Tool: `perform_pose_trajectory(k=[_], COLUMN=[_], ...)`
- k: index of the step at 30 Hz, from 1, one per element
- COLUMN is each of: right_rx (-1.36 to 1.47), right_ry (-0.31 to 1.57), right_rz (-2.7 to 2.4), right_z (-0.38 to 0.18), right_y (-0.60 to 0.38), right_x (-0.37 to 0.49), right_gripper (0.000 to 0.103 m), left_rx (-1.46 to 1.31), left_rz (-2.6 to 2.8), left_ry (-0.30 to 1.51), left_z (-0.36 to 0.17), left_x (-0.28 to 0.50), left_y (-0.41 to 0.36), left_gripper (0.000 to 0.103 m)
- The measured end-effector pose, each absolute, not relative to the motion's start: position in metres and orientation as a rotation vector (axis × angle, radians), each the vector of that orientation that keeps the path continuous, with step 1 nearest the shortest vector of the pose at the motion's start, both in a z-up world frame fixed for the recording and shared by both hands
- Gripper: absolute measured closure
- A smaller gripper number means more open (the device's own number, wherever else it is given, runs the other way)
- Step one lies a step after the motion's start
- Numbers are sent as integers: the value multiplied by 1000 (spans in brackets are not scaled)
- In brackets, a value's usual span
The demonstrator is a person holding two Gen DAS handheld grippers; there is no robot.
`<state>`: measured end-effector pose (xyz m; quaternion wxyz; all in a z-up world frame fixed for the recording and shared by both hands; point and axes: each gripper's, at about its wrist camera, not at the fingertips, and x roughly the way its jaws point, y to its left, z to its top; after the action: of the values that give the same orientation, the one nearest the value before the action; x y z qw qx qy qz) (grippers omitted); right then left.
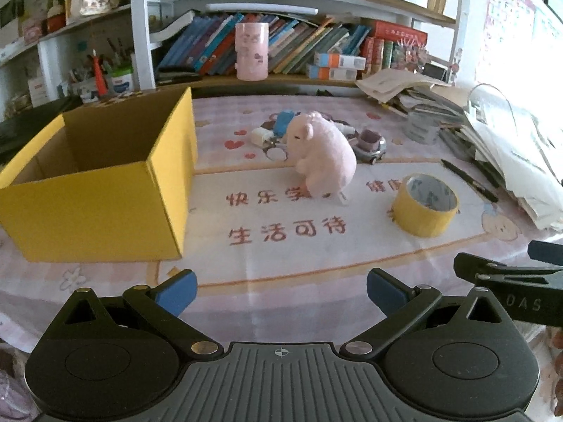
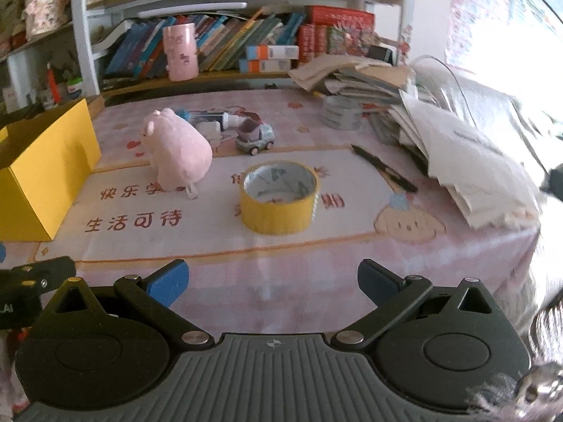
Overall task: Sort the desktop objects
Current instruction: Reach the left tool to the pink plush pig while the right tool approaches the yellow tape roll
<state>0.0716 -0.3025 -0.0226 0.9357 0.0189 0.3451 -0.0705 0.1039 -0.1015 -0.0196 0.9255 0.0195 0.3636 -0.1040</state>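
A pink plush pig stands mid-desk. A roll of yellow tape lies to its right. A small toy car, a black pen and small items lie behind. An open yellow box stands at the left. My left gripper is open and empty, near the front edge. My right gripper is open and empty, short of the tape.
A stack of papers and books fills the right side. A roll of grey tape sits by it. A bookshelf with a pink cup stands behind the desk. The right gripper's body shows beside the left one.
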Motion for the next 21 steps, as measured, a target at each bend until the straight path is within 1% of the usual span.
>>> perform_pose_trajectory(k=[9, 21], right_rx=[-13, -43], right_ry=[727, 792], right_rz=[-79, 60], right_z=[-23, -38], right_y=[-326, -357], right_x=[115, 172], right_gripper=[0, 0], left_rx=[0, -64], left_rz=[-139, -49], left_ry=[749, 735], left_z=[-15, -19], left_x=[136, 190], left_y=[-123, -158], left_gripper=[0, 0])
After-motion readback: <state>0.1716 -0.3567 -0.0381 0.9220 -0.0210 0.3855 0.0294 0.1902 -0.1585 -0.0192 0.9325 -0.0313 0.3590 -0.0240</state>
